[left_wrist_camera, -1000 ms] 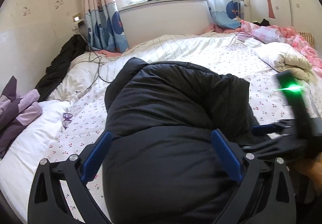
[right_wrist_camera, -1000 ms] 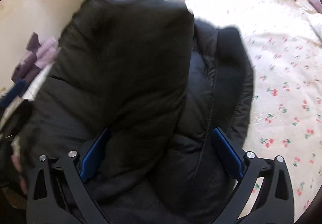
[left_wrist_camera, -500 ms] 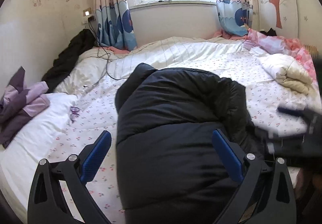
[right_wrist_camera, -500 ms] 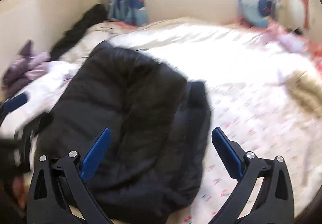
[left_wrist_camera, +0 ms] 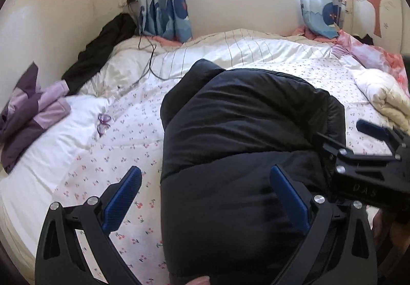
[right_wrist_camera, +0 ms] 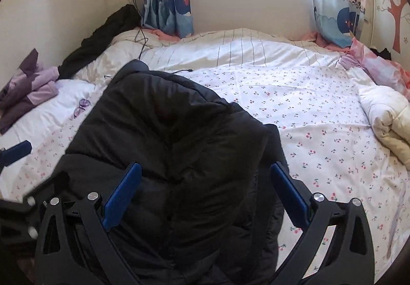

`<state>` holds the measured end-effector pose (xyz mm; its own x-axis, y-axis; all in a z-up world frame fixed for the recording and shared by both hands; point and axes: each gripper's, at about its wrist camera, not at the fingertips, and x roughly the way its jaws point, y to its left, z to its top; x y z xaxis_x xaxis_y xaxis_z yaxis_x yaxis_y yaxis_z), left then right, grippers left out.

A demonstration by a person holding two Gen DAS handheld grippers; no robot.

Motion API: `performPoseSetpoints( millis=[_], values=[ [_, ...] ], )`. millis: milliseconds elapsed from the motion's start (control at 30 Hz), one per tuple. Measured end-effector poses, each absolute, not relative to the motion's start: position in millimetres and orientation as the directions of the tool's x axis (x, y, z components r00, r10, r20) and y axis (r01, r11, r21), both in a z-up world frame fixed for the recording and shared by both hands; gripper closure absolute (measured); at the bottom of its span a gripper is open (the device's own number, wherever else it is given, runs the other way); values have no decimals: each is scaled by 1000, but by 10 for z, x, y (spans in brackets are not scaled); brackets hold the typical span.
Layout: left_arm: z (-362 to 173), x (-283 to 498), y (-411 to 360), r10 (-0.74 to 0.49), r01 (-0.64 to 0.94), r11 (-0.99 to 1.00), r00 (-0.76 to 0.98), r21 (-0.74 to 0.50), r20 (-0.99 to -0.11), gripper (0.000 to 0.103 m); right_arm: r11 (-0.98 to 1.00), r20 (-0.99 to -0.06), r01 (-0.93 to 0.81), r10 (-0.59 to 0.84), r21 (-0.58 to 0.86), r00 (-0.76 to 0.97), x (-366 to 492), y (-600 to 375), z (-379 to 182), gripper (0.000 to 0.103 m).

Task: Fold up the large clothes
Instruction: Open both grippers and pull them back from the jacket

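A bulky black padded jacket [left_wrist_camera: 246,146] lies folded on the cherry-print bed [right_wrist_camera: 320,115]. Both the left tongs [left_wrist_camera: 205,197] and right tongs [right_wrist_camera: 205,195] are spread wide above its near end, gripping nothing.

One faint marking is showing, on a gripper body.

The black body of the right gripper [left_wrist_camera: 369,146], seen from the left wrist view, is carrying embossed letters that seem to read "DAS"; nothing else legible is appearing in either view.
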<state>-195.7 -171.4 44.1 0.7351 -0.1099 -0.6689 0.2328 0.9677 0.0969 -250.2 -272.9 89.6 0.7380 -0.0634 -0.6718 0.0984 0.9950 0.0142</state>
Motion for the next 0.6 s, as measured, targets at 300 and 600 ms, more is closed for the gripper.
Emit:
performPoseSetpoints(
  millis=[300,600],
  values=[
    [439,-1935,-1737,-101,223,970,742,102,-662,7,997,-666,78,-40,27,745,-2547,-2683,919,6],
    [486,-1913,-1674,-91,192,978,744,81,-662,7,996,-652,87,-55,17,756,-2561,-2650,933,6]
  ],
)
